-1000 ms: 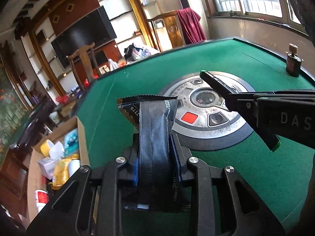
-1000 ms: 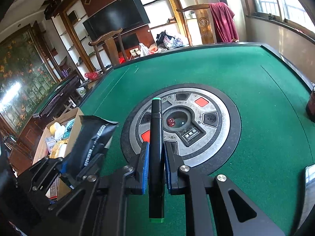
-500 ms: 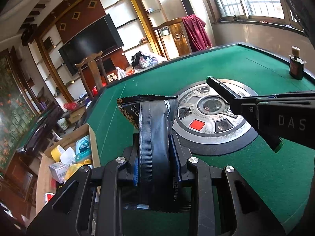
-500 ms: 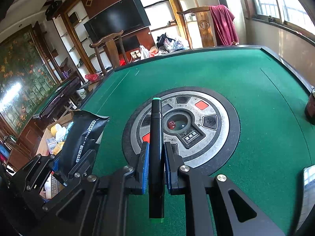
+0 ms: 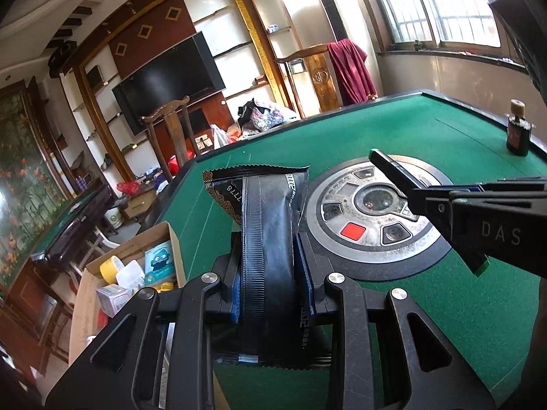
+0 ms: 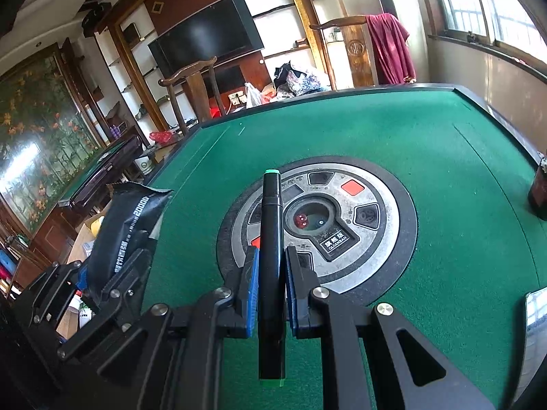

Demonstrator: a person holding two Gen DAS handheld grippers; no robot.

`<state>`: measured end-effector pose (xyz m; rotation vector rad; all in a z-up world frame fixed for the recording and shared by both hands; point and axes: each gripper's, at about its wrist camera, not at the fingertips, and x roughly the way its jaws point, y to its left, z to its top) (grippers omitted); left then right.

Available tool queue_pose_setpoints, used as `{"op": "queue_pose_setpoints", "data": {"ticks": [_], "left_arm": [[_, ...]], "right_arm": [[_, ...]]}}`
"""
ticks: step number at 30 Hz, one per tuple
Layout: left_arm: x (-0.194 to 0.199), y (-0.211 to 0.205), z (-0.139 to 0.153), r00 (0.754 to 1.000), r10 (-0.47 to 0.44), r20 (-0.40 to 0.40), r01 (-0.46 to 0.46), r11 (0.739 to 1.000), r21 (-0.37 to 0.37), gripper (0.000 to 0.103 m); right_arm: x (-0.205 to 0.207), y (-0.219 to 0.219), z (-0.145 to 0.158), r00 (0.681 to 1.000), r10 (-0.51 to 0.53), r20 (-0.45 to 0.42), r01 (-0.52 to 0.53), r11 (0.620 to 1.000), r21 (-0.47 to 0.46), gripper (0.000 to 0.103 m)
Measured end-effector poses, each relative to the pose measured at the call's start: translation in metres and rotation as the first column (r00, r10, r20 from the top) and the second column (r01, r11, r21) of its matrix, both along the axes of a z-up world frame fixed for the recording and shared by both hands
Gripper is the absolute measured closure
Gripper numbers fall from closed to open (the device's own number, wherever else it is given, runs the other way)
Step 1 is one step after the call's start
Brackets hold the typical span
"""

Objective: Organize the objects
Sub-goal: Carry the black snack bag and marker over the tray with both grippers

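Note:
My left gripper (image 5: 270, 273) is shut on a black snack packet (image 5: 270, 225) and holds it upright above the left edge of the green table (image 5: 427, 130). The packet also shows at the left of the right wrist view (image 6: 126, 225). My right gripper (image 6: 270, 287) is shut on a black marker with green ends (image 6: 270, 239), over the table's round metal centre panel (image 6: 369, 235). The right gripper and marker (image 5: 393, 171) reach in from the right in the left wrist view.
An open cardboard box (image 5: 102, 290) with several small items stands on the floor left of the table. A small dark bottle (image 5: 518, 133) stands at the table's right edge. A wooden chair (image 5: 171, 130) stands at the far edge.
Both grippers have lifted and drawn back towards the table's left edge. More of the cardboard box and room has come into view. The grips on packet and marker are unchanged.

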<state>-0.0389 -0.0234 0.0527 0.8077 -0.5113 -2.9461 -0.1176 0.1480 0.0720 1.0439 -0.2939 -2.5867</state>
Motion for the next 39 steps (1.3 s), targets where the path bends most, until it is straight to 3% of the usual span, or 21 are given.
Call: {"op": "queue_pose_setpoints", "data": {"ticks": [10,23,39], "left_arm": [[0.005,-0.037,0.024,0.997,0.065,-0.047,-0.06,0.994,0.097,0.076],[0.006,-0.133,0.047,0.976,0.214,-0.05,-0.196,0.951,0.239,0.076],[0.011,-0.236,0.031,0.932,0.362,0.032,-0.358,0.898,0.256,0.076]], "right_arm": [[0.01,-0.016,0.004,0.999,0.047,-0.02,-0.047,0.999,0.005,0.09],[0.036,-0.081,0.015,0.982,0.191,-0.013,-0.191,0.979,-0.073,0.09],[0.071,-0.215,0.004,0.913,0.407,0.022,-0.406,0.913,-0.043,0.09]]}}
